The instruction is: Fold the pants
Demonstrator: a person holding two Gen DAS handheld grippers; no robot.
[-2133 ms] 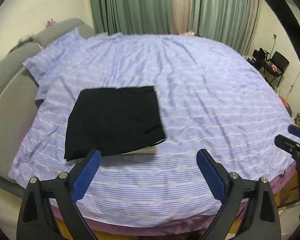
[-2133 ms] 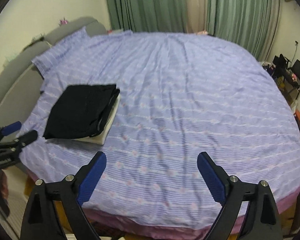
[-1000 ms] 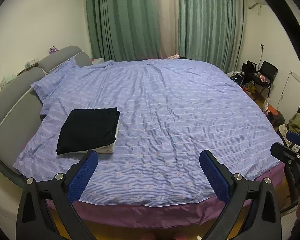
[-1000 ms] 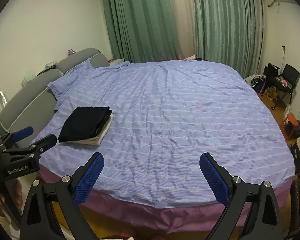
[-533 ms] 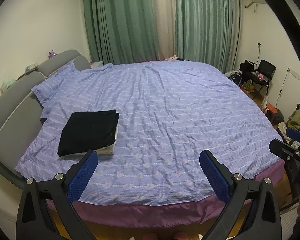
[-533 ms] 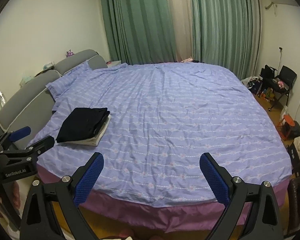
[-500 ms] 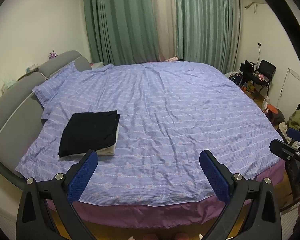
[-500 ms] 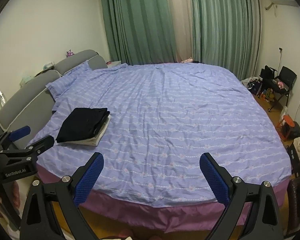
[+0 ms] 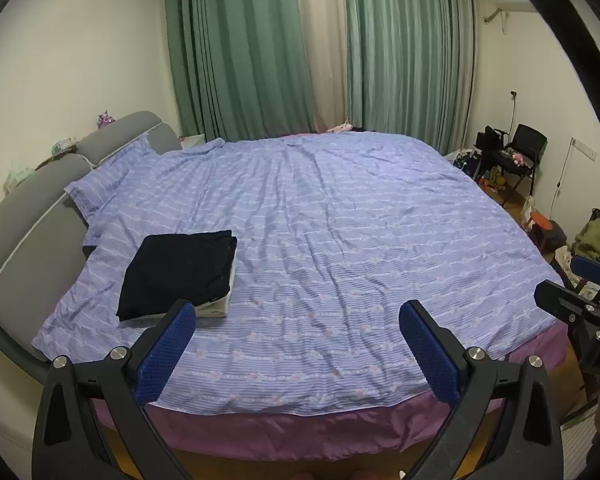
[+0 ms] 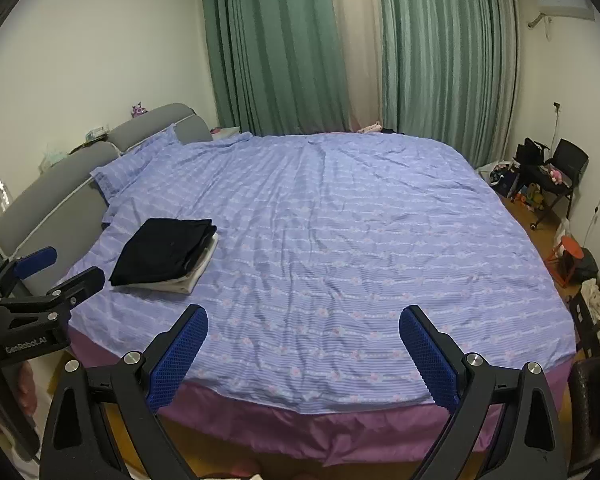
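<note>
Your left hand-held gripper (image 9: 296,342) and right hand-held gripper (image 10: 302,344) both gape wide, holding nothing. The folded black pants (image 9: 178,272) sit lower left on the bed (image 9: 340,220), atop a pale folded garment (image 9: 216,306). Any nudge could slide the stack apart.

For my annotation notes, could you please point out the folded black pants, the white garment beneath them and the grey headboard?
folded black pants (image 9: 176,270): left wrist view, middle of top layer.
white garment (image 10: 198,270): right wrist view, exposed right edge under the pants.
grey headboard (image 9: 28,216): left wrist view, nearer cushion panel.
</note>
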